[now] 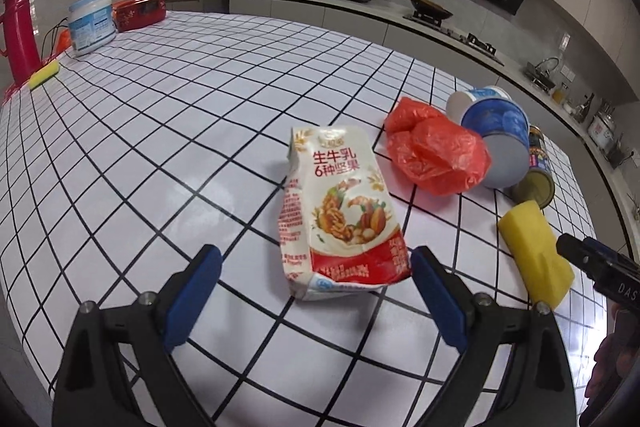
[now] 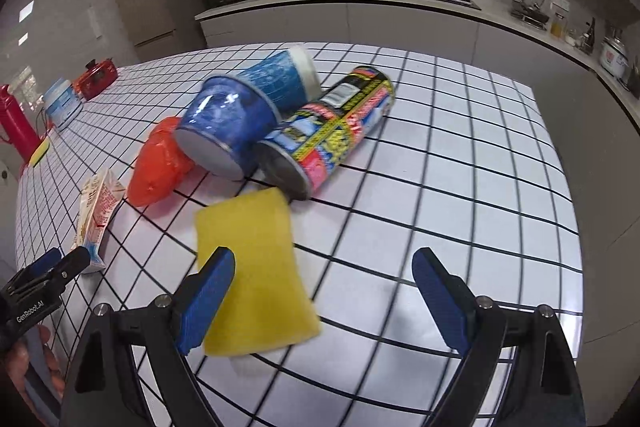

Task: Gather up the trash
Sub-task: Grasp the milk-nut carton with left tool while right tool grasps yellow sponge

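Left gripper jaws wide apart, hovering over the crumpled white-and-red paper milk carton, which lies flat on the white tablecloth with a black grid. The carton's near end sits between the blue pads, no contact on either side.

Right gripper jaws also spread, nothing clamped. The yellow rectangular sponge lies on the cloth just inside its left pad (can't tell if they touch).

Rest of the trash is clustered behind the sponge: crumpled red plastic bag, two blue-and-white paper cups on their sides, one nested into the other, and a multicoloured tin can on its side touching the cups. The bag lies between carton and cups.

Far left table edge: red thermos, white-and-blue lidded tub, second yellow sponge
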### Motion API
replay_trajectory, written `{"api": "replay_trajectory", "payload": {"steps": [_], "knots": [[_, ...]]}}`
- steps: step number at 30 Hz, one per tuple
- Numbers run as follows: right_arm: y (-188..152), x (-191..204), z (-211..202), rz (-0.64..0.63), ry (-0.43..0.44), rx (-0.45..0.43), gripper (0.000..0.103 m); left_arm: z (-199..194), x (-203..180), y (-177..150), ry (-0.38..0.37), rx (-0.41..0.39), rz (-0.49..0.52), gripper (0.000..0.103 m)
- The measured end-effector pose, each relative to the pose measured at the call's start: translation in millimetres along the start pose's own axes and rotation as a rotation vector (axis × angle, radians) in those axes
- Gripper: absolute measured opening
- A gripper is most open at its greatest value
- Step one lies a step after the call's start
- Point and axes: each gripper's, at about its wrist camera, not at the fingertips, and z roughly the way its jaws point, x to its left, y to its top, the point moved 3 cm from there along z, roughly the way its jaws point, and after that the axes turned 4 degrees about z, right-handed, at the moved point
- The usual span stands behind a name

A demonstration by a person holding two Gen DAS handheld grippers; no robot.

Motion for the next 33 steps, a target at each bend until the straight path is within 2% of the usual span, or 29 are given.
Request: {"api": "replay_trajectory", "payload": {"steps": [4, 7, 10, 19, 28, 31, 33], "knots": [[-2, 12, 7, -0.026, -0.001, 0.017, 0.092, 16, -6, 7, -0.013, 0.022, 0.048, 0.095], [-4, 17, 15, -0.039, -0.013, 0.029, 0.092, 26, -4, 9, -0.033, 0.049, 0.060, 0.085], [-4, 19, 20, -0.042, -0.016, 0.032, 0.092, 26, 2, 10, -0.038, 0.046, 0.082, 0.083], [-3, 38, 26, -0.062, -0.028, 0.019, 0.092, 37, 5, 21, -0.054, 0.057, 0.145, 0.083], [-4, 48, 40, -0.105, -0.053, 0.059, 0.092, 37, 4, 22, -0.081, 0.052, 0.167, 0.083], [-2, 44, 31, -0.092, -0.067, 0.027, 0.092, 37, 6, 21, -0.088, 0.052, 0.159, 0.083], [1, 42, 25, -0.070, -0.036, 0.021, 0.092, 36, 7, 22, -0.093, 0.050, 0.155, 0.083]]}}
